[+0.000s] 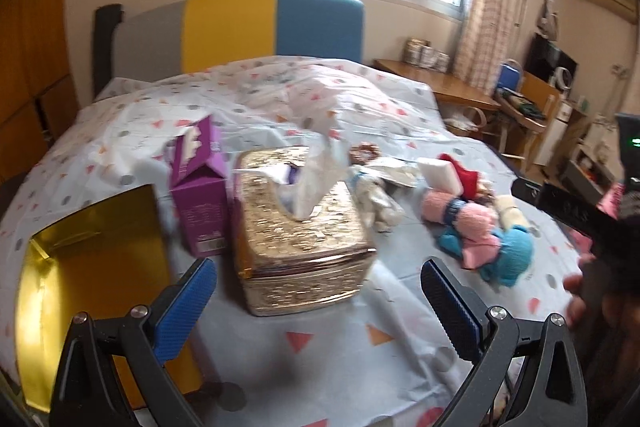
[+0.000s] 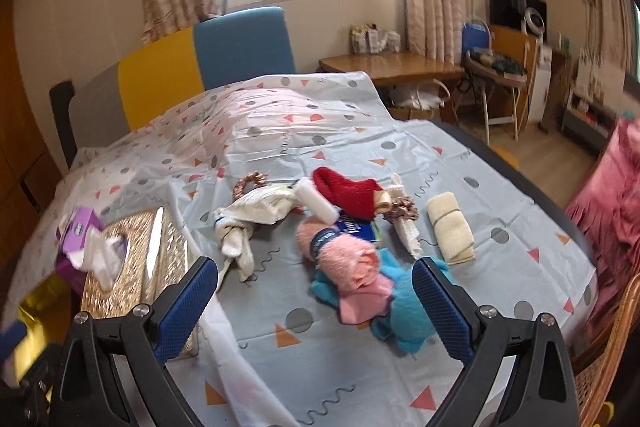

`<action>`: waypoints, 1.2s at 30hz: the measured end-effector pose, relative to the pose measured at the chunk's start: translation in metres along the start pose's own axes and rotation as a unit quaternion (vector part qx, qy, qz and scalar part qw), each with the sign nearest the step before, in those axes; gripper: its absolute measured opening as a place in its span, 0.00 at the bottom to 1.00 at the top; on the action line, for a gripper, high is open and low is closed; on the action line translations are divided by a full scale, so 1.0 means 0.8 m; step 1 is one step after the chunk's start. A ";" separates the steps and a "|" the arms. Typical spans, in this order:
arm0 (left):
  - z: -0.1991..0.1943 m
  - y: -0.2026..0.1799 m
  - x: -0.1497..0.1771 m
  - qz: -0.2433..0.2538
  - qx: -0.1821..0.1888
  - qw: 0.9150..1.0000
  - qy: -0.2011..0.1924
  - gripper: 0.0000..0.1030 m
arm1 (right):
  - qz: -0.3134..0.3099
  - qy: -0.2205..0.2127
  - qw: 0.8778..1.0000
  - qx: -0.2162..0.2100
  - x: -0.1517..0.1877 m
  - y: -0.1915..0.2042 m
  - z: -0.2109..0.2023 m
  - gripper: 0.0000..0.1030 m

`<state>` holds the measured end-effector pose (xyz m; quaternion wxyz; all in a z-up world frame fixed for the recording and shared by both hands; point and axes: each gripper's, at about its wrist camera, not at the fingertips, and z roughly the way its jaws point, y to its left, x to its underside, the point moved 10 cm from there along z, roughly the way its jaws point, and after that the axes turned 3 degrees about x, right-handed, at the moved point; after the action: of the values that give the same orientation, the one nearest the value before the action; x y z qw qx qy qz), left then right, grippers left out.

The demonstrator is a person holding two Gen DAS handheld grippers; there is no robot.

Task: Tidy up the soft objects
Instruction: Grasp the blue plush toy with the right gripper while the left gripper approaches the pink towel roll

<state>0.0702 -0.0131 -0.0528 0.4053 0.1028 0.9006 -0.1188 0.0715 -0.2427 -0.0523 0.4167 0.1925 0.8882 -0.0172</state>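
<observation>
Blue ribbed pads line both jaws: the left gripper and right gripper gape apart, empty. Only the left view shows the gold tray (lower left); the embossed tissue box sits mid-frame. The right view centres the fuzzy pink roll over teal cloth on the bed.

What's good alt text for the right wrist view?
Open right gripper hovers over a patterned bedsheet, its blue fingers framing a pile of rolled pink towel, teal cloth and red sock. A gold tissue box sits left.
</observation>
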 end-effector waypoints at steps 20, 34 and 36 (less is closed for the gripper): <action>0.162 -0.188 -0.023 0.056 0.147 0.977 0.146 1.00 | 0.161 0.049 0.985 0.029 0.003 -0.170 0.062 0.96; 0.295 -0.190 -0.027 -0.083 0.117 0.957 0.252 0.86 | 0.166 0.074 0.983 0.012 0.010 -0.163 0.075 0.97; 0.299 -0.197 -0.022 -0.083 0.124 0.954 0.260 0.67 | 0.163 0.076 0.984 0.012 0.010 -0.163 0.077 0.97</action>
<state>0.2056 -0.2357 -0.1728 0.1294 0.1045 0.9584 -0.2319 0.0658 -0.3721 -0.1155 0.3427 0.3407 0.8738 0.0550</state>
